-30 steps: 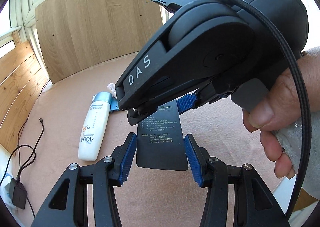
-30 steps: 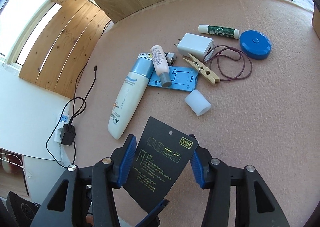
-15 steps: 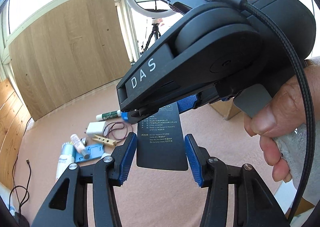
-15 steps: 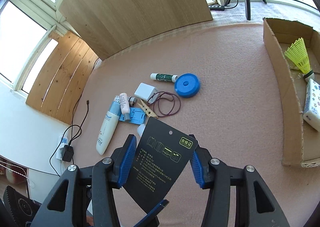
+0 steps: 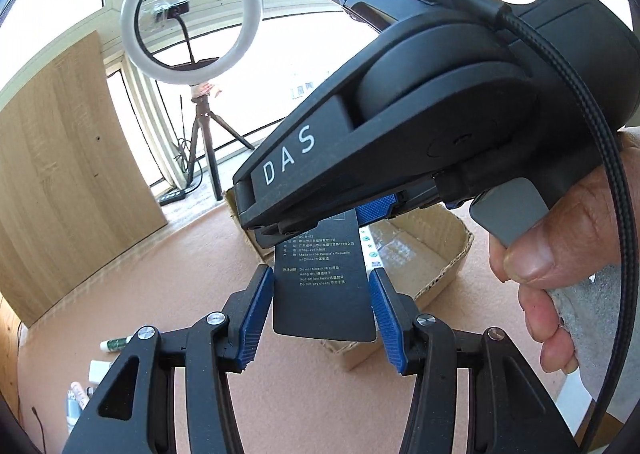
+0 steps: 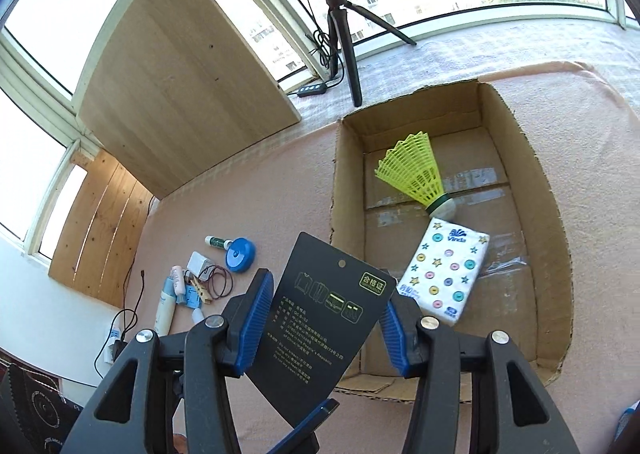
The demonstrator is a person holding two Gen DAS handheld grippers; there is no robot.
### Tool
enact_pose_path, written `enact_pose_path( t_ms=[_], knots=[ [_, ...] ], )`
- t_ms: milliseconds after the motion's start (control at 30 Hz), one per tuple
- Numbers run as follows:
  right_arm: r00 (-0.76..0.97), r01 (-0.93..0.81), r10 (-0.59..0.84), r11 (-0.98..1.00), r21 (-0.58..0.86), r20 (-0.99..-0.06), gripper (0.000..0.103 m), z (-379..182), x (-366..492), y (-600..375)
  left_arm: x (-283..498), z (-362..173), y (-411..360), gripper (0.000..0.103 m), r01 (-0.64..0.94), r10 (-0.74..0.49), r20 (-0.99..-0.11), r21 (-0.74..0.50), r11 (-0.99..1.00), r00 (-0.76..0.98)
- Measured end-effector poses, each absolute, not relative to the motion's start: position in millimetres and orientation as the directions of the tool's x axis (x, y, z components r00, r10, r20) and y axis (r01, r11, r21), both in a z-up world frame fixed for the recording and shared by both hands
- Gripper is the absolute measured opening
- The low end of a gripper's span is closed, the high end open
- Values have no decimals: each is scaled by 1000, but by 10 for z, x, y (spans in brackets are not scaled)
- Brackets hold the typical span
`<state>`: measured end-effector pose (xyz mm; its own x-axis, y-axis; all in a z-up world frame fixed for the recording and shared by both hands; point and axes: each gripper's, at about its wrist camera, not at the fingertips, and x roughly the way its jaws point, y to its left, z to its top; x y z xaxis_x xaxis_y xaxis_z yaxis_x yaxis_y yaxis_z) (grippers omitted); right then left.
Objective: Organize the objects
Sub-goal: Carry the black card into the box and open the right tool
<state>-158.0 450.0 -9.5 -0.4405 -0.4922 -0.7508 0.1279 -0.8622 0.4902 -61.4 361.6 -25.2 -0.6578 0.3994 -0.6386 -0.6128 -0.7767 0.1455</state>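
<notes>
Two grippers share one black tag [image 6: 328,318], so it is kept flat and steady for the box [image 6: 348,181]; the tag is pinched by its edges in the left gripper [image 5: 320,304] and the right gripper [image 6: 326,320]; both are angled downward, tag held above the box's near edge, right hand [image 5: 560,270] wrapped round its handle.

Your left wrist view looks forward and downward along its 2 fingers, close behind the right gripper [image 5: 374,209], toward the cardboard box [image 5: 440,274]. Your right wrist view looks steeply down from above the box's [image 6: 548,213] near edge. Both views share the black card [image 5: 324,294], box and ring light tripod [image 6: 344,37].
</notes>
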Motion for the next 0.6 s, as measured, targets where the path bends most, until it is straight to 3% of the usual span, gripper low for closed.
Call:
enact_pose_path(
  t_ms=[100, 133, 167, 233, 300, 600],
  knots=[
    [-456, 114, -465, -876, 468, -759, 46, -98, -1659, 4699, -649, -230, 3944, 55, -624, 405, -664, 121, -772, -629],
    [-465, 111, -443, -888, 446, -767, 46, -101, -1682, 4742, -681, -246, 3978, 66, -613, 390, -669, 126, -780, -633],
    [-475, 107, -416, -902, 418, -775, 47, -110, -1703, 4783, -720, -253, 4002, 84, -597, 367, -669, 143, -789, -646],
    [-494, 83, -378, -917, 390, -783, 56, -142, -1729, 4894, -696, -279, 4014, 98, -577, 342, -656, 178, -797, -673],
    [-521, 46, -333, -930, 364, -786, 63, -164, -1715, 4999, -572, -177, 4049, 99, -575, 329, -658, 194, -795, -677],
    [-529, 19, -336, -923, 385, -779, 63, -203, -1566, 5026, -254, -218, 3525, 99, -527, 278, -680, 187, -829, -679]
  ],
)
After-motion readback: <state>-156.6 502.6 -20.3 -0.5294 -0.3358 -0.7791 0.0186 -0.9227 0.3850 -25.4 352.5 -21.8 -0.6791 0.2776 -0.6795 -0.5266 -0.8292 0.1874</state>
